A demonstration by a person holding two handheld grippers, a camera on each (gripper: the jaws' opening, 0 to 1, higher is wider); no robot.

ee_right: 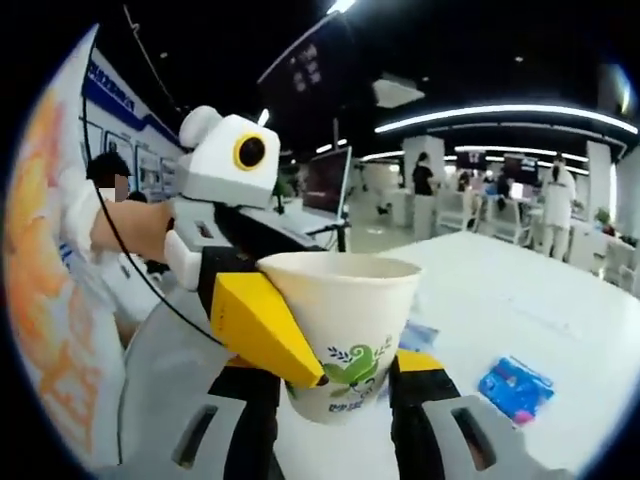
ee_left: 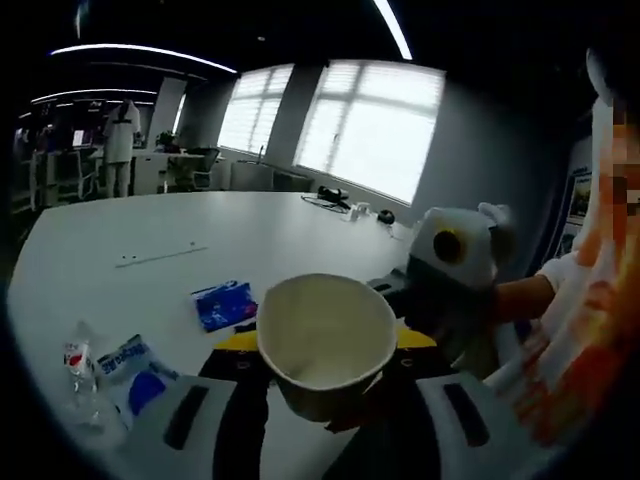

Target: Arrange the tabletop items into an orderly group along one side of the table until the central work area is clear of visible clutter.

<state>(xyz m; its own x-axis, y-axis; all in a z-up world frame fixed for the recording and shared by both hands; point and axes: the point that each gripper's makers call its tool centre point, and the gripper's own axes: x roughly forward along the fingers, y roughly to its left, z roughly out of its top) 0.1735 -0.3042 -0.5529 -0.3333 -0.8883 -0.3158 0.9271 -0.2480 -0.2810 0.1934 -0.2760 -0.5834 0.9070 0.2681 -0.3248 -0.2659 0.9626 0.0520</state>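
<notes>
A white paper cup (ee_left: 325,345) with a green leaf print (ee_right: 345,340) hangs above the white table (ee_left: 150,225), upright and empty. My left gripper (ee_left: 327,340) looks down into it, its yellow-tipped jaws pressed on the cup's two sides. My right gripper (ee_right: 340,380) holds the same cup low down, a jaw on each side of its base. One yellow finger (ee_right: 265,330) of the left gripper (ee_right: 230,155) lies against the cup's near wall. The right gripper (ee_left: 450,260) comes in from the right.
A blue packet (ee_left: 225,303) (ee_right: 515,388) lies flat on the table past the cup. A crumpled clear bottle (ee_left: 80,370) and a blue-and-white packet (ee_left: 135,362) sit near the left edge. A thin white strip (ee_left: 160,256) lies farther out. A person's orange-and-white sleeve (ee_left: 590,330) is close on the right.
</notes>
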